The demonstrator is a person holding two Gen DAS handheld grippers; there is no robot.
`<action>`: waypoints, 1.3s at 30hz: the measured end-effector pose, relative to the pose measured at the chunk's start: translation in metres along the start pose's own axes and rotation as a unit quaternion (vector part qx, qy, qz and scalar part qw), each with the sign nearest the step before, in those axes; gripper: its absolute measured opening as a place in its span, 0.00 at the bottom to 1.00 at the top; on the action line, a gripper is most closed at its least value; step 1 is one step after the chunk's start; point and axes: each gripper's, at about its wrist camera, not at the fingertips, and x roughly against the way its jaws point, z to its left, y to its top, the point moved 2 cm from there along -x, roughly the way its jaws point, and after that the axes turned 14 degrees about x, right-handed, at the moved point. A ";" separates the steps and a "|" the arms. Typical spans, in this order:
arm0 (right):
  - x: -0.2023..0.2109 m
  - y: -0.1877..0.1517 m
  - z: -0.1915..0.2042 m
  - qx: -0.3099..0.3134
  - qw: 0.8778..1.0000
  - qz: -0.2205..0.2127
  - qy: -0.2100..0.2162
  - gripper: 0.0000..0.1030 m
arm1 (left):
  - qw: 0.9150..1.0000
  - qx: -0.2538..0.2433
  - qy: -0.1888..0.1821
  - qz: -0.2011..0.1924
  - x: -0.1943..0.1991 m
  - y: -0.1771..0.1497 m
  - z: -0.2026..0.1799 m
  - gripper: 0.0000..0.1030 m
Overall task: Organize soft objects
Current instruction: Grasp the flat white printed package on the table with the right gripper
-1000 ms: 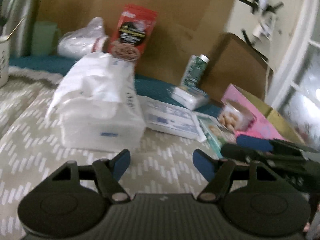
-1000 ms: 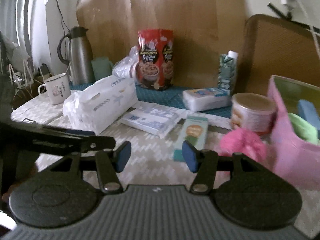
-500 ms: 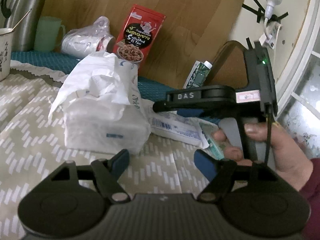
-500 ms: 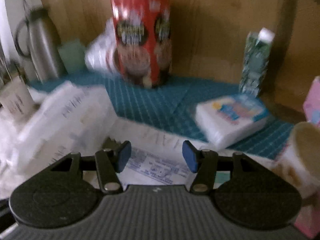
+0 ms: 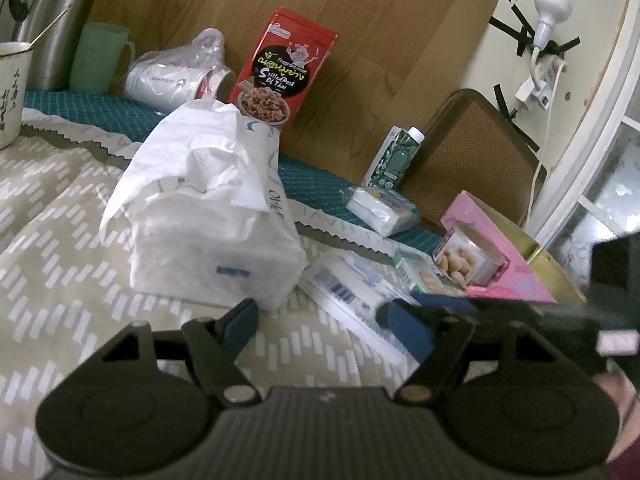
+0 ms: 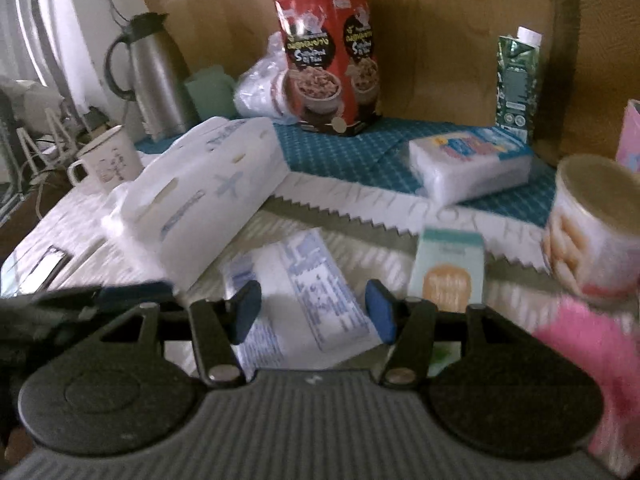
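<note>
Right wrist view shows the right gripper (image 6: pixel 312 312) spread wide and holding nothing, low over the flat wipes packet (image 6: pixel 296 300) that lies on the patterned cloth (image 6: pixel 60 216) toward its near edge. Left wrist view shows the left gripper (image 5: pixel 316 320) likewise parted and empty, just short of the big white tissue pack (image 5: pixel 208 236) near the middle of the cloth. The two tools sit close together, each intruding into the other's picture.

Likely risks follow from that crowding. The packet is thin and slick-looking, so a pinch from above may slide off or drag the cloth up with it. A small mint box (image 6: pixel 448 276) lies just beside the packet and could be nudged. The pink fluffy thing (image 6: pixel 592 344) and the tin of biscuits (image 6: pixel 592 228) stand near the right edge; a wide swing toward the pink box (image 5: pixel 504 248) could tip the tin. The tissue pack's loose torn wrapper may tear further if only the wrapper is caught.
</note>
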 end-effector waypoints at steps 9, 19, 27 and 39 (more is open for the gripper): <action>0.027 -0.024 0.027 0.027 0.999 -0.028 -0.027 0.65 | 1.000 -0.012 0.013 -0.002 -0.001 -0.002 -0.003 0.72; 0.006 -0.025 0.058 0.107 0.991 -0.005 -0.079 0.91 | 0.999 -0.029 0.025 -0.003 -0.004 -0.003 -0.006 0.73; 0.034 -0.044 0.057 0.097 0.993 -0.018 -0.069 0.76 | 0.999 -0.042 0.030 -0.001 -0.005 -0.004 -0.009 0.75; 0.136 -0.124 0.043 0.123 0.986 -0.009 -0.109 0.79 | 0.992 -0.095 -0.047 0.072 -0.008 -0.033 -0.058 0.75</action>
